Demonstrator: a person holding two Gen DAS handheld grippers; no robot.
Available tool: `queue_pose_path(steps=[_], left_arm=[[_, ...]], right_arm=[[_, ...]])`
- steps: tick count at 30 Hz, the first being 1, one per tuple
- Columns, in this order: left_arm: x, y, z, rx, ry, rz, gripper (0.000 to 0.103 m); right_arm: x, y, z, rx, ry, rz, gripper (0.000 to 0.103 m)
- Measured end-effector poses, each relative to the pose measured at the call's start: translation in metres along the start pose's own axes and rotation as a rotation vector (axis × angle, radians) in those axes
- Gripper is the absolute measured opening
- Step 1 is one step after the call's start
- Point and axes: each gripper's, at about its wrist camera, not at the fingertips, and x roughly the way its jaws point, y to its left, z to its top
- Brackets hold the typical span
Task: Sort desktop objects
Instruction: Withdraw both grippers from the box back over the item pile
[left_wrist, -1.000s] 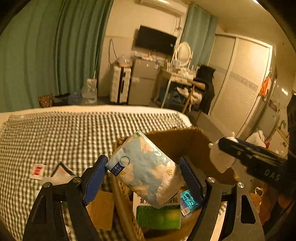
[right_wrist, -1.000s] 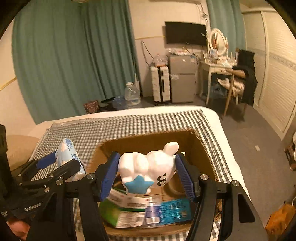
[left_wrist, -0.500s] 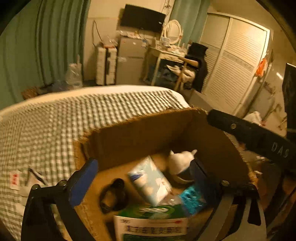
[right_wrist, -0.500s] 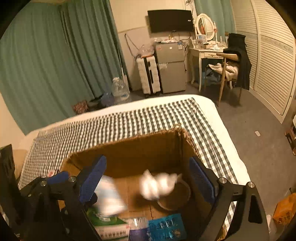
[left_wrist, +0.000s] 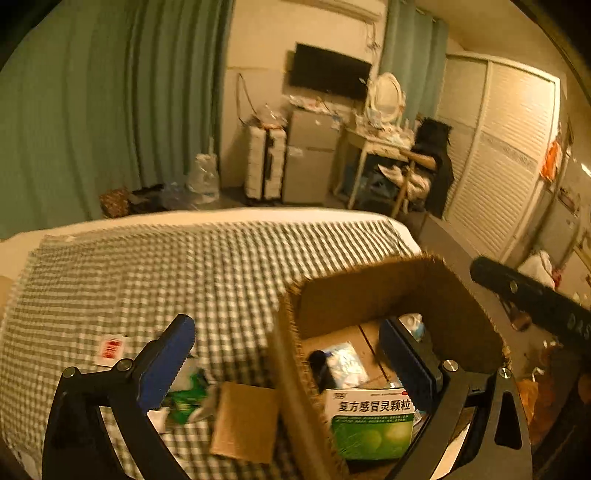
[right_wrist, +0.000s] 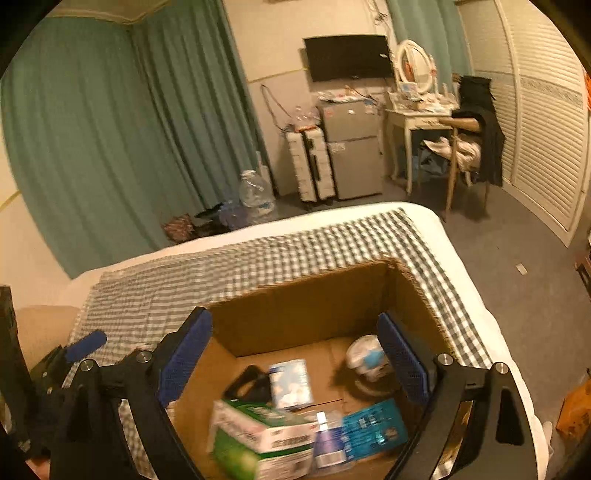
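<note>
Both grippers hang open and empty above a brown cardboard box on a checked cloth. My left gripper straddles the box's left wall. The right gripper is over the box's inside. On the box floor lie a blue-and-white floral tissue pack and a white plush toy at the right wall. A green medicine box, a teal packet, a small bottle and a black object also lie inside.
Left of the box on the cloth lie a red-and-white sachet, a green packet and a brown card. The bed's white edge drops to a grey floor on the right. Curtains, a suitcase and a dressing table stand far behind.
Both grippers have opened. The tissue pack has left the left jaws and the plush toy the right jaws, and both now lie in the box. The left view has swung left.
</note>
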Motion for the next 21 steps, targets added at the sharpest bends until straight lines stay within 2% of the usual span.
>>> queue_pose_path(steps=[8,11,14,16,21], left_arm=[[-0.082,0.041,0.009,0.000,-0.110,0.095,0.103],[-0.098,0.062,0.007,-0.008,-0.102,0.142,0.103],[-0.106,0.086,-0.001,-0.028,-0.083,0.141,0.103],[-0.107,0.101,-0.009,-0.051,-0.078,0.166,0.103],[-0.097,0.148,-0.032,-0.123,-0.049,0.193,0.103]], right_arm=[[-0.054,0.074,0.000,-0.108,-0.071,0.041,0.091],[-0.064,0.095,-0.005,-0.137,-0.083,0.071,0.092],[-0.066,0.120,-0.013,-0.160,-0.085,0.099,0.094],[-0.064,0.134,-0.021,-0.175,-0.075,0.120,0.094],[-0.040,0.161,-0.046,-0.194,-0.027,0.155,0.095]])
